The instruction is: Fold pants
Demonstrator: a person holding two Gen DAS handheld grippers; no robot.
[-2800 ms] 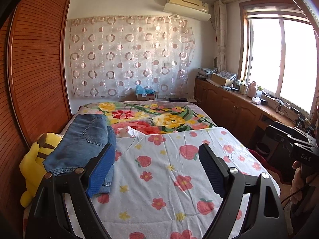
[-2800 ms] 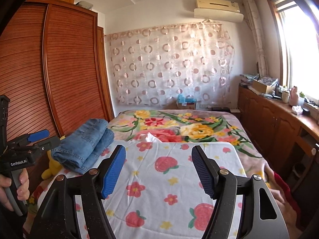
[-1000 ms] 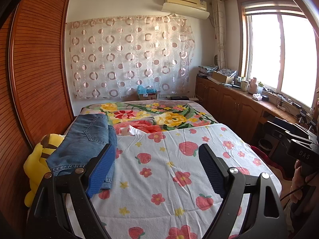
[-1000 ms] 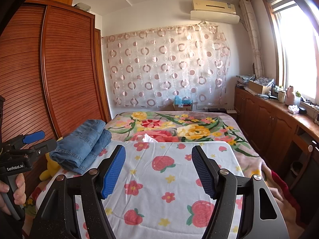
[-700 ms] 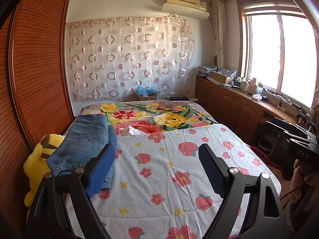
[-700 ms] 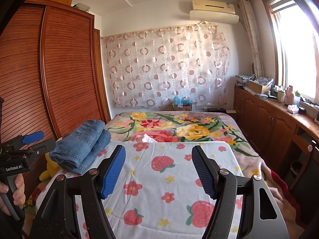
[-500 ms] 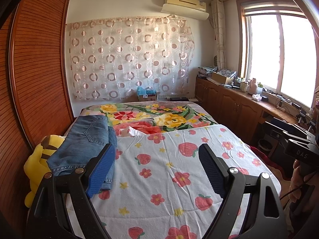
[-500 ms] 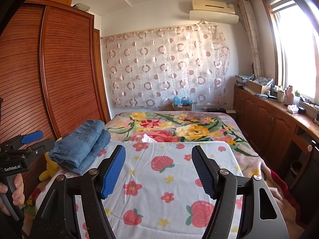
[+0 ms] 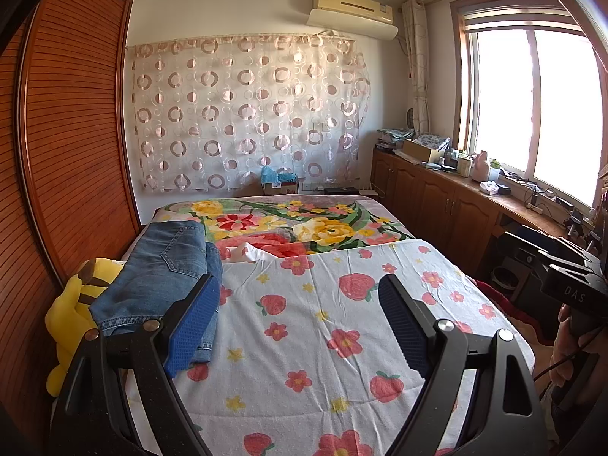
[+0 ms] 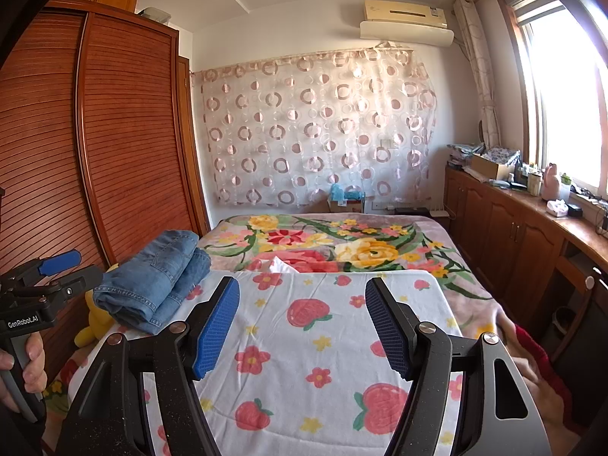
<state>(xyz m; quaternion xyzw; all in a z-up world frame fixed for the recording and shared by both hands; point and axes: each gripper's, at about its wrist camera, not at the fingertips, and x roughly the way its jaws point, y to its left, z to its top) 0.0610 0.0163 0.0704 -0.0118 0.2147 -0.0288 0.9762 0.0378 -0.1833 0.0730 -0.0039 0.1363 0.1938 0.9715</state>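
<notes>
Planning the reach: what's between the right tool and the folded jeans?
Only bare strawberry-print sheet. In the right wrist view, the open right tool hovers above it; the folded blue denim jeans lie apart, at the bed's left edge.

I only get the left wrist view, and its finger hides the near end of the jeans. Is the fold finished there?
Observer: The right wrist view shows the jeans as a thick folded bundle, with several layers stacked at the near end.
Operator: Is my right hand-held gripper holding anything?
Observer: No. The right hand-held gripper is open, and only the strawberry sheet shows between its pads.
</notes>
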